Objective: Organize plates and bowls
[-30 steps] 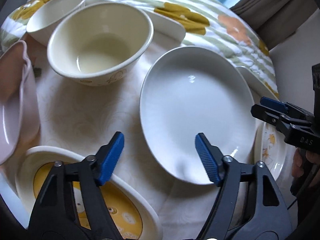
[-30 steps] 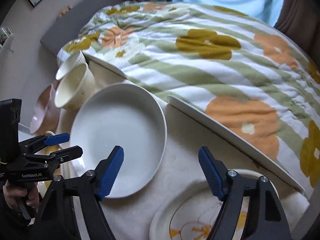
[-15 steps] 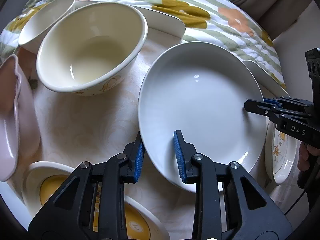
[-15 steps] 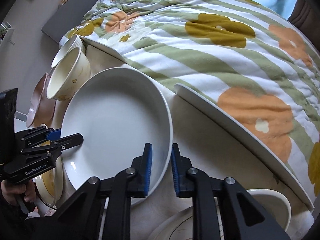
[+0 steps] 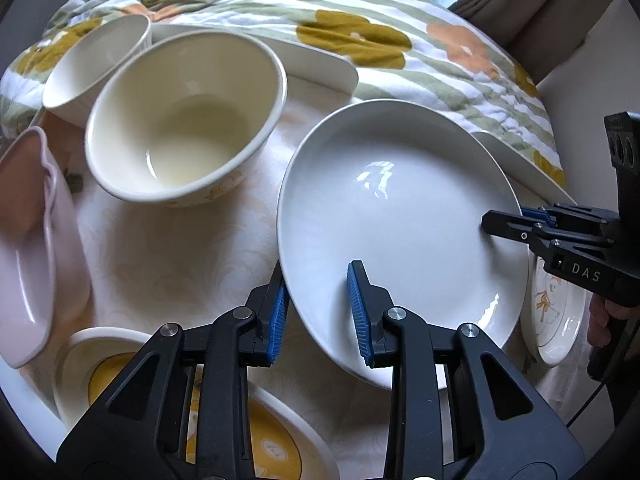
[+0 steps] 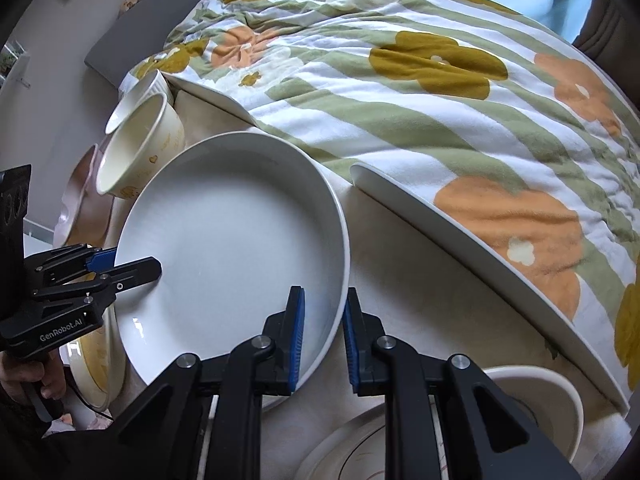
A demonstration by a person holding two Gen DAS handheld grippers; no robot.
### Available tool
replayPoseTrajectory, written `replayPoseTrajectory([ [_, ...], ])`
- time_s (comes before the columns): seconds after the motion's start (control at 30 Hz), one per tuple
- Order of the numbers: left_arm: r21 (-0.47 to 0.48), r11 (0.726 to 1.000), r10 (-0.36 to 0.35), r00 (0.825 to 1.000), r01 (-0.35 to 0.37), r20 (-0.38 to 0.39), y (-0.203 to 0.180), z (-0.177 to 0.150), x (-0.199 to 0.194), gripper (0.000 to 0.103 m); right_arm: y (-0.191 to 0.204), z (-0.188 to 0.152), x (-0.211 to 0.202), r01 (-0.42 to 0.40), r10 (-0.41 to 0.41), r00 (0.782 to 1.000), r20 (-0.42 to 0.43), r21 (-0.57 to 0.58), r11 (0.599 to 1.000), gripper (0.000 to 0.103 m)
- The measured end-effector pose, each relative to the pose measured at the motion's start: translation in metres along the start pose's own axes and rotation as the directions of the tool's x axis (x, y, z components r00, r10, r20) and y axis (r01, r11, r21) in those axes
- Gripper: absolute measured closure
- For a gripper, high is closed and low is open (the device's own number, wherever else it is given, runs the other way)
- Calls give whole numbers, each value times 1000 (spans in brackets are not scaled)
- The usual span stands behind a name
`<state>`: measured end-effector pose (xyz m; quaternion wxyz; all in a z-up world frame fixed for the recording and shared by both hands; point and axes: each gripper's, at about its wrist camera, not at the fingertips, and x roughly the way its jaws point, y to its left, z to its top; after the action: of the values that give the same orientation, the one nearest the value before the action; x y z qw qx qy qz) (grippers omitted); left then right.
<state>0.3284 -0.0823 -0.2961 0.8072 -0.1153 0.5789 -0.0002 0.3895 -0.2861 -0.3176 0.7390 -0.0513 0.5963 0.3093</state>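
both tools grip the big white plate (image 5: 400, 216) by opposite rims: left tool (image 5: 318, 312) and right tool (image 6: 322, 340) each closed on it, plate between them above the desk (image 5: 168, 248); lift level, matching both hands' pace

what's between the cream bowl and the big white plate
Only bare tablecloth, seen in the left wrist view, separates the cream bowl from the white plate.

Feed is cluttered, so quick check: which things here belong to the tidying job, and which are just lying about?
Job: white plate held by left gripper and right gripper; cream bowl; small white bowl; pink dish; yellow plate.
Lying about: floral quilt.
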Motion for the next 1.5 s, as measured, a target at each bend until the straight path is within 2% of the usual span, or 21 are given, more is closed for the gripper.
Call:
replayPoseTrajectory([
  [0.2, 16, 1000, -11, 999, 10, 46, -2, -5, -27, 77, 7, -8, -20, 5, -5, 999, 52, 2, 1000, 86],
  [0.4, 41, 999, -32, 991, 27, 127, -6, -17, -76, 77, 27, -26, -58, 7, -10, 993, 117, 27, 1000, 86],
  [0.6, 43, 997, -69, 981, 62, 183, 3, -51, -123, 77, 65, -55, -95, 27, -34, 984, 176, 38, 999, 86],
  [0.83, 51, 998, -44, 983, 35, 179, 33, -88, -157, 77, 109, -88, -99, -27, 18, 979, 201, 39, 999, 86],
  [0.93, 63, 997, -48, 984, 38, 170, 51, -101, -162, 77, 130, -101, -95, -37, 25, 978, 205, 54, 998, 86],
  [1.17, 119, 989, -103, 990, 90, 100, 99, -126, -150, 77, 174, -122, -76, 3, -29, 977, 213, 122, 992, 86],
  [1.5, 244, 961, -139, 990, 130, 18, 144, -132, -109, 77, 217, -141, -31, 85, -140, 970, 198, 262, 961, 86],
])
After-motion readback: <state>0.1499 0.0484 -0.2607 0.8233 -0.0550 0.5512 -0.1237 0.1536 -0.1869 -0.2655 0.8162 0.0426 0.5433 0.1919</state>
